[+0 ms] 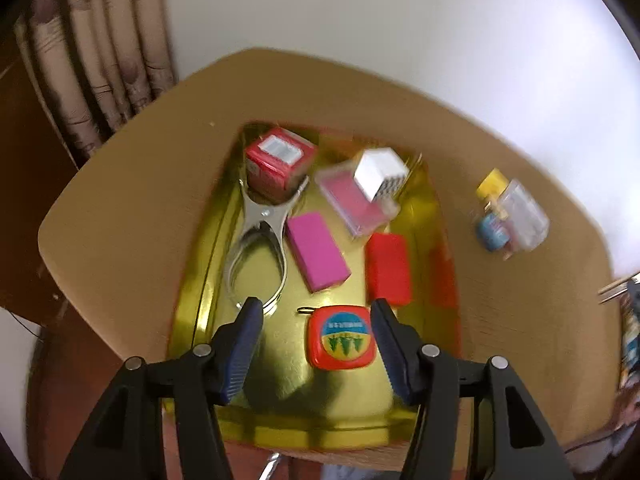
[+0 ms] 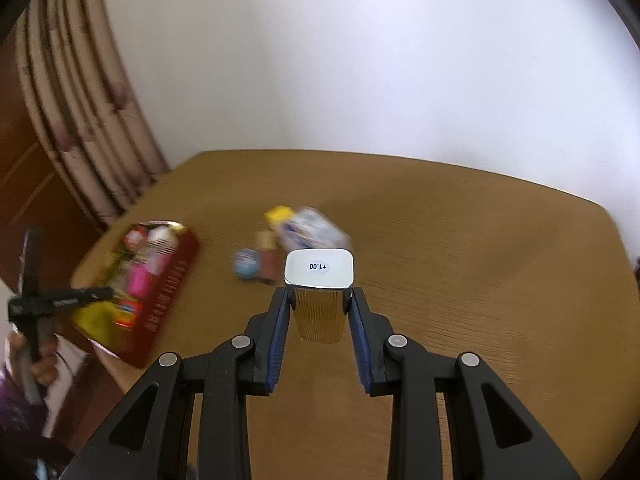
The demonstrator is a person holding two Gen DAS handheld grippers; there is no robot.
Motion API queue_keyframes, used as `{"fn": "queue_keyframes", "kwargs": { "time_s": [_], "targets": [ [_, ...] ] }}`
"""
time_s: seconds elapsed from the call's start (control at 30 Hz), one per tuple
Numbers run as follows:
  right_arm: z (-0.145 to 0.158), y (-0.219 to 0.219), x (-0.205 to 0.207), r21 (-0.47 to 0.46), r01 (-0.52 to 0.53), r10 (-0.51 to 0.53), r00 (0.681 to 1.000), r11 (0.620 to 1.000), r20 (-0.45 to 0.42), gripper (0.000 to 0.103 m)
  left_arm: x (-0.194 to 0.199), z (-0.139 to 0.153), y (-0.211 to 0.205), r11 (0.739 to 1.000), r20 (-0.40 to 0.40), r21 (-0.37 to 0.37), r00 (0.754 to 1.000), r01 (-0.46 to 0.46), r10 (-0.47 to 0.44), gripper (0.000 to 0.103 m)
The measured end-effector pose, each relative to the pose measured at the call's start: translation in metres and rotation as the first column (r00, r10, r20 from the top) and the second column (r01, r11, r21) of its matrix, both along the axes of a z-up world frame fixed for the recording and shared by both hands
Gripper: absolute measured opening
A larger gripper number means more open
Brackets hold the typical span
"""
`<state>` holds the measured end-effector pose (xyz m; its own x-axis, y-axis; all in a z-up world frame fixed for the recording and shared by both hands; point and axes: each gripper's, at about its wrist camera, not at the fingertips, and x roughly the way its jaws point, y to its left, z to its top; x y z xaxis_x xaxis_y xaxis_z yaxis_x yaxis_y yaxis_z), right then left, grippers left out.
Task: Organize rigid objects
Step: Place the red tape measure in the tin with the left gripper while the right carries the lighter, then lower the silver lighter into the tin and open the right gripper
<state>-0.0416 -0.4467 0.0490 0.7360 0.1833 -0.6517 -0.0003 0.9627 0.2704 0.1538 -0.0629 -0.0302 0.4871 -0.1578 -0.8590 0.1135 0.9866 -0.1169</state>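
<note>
Left wrist view: my left gripper [image 1: 316, 344] hangs with jaws apart, empty, above a red rounded tape measure [image 1: 341, 339] in the gold metal tray [image 1: 192, 320]. My right gripper [image 2: 318, 320] pinches a ribbed silver case [image 2: 320, 300] labelled "+1.00" at frame centre, over bare brown tabletop [image 2: 480, 260].

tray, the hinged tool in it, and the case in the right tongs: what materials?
Tray: likely tin, glossy gold finish mirroring the red block.
Hinged tool: polished bare metal, chrome glints, a rivet at the pivot.
Case: shiny ribbed gold-silver shell, metal or metallised plastic; white end cap looks plastic.
</note>
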Motion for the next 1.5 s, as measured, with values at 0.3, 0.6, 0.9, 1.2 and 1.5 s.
{"fn": "queue_keyframes", "kwargs": {
  "time_s": [0.3, 0.6, 0.9, 1.2, 1.5],
  "targets": [
    [0.042, 0.117, 0.036, 0.085, -0.280, 0.280, 0.960, 0.956, 0.016, 0.027, -0.099, 0.036, 0.061, 0.960, 0.191, 0.020, 0.943, -0.280, 0.272, 0.057],
    [-0.003, 0.273, 0.084, 0.099, -0.522, 0.531, 0.840, 0.847, -0.112, 0.027, -0.110, 0.019, 0.125, 0.891, 0.161, -0.022, 0.878, -0.454, 0.451, 0.057],
    [-0.037, 0.342, 0.108, 0.095, -0.576, 0.581, 0.781, 0.812, -0.228, 0.028, -0.103, 0.009, 0.122, 0.912, 0.120, -0.036, 0.905, -0.408, 0.409, 0.057],
    [-0.021, 0.335, 0.117, 0.162, -0.544, 0.567, 0.801, 0.823, -0.190, 0.052, -0.102, 0.006, 0.117, 0.920, 0.113, -0.007, 0.914, -0.392, 0.390, 0.057],
    [-0.033, 0.150, 0.052, -0.179, -0.130, 0.131, 0.991, 0.975, -0.006, 0.063, -0.107, 0.013, 0.102, 0.939, 0.152, -0.007, 0.928, -0.344, 0.341, 0.057]
  ]
}}
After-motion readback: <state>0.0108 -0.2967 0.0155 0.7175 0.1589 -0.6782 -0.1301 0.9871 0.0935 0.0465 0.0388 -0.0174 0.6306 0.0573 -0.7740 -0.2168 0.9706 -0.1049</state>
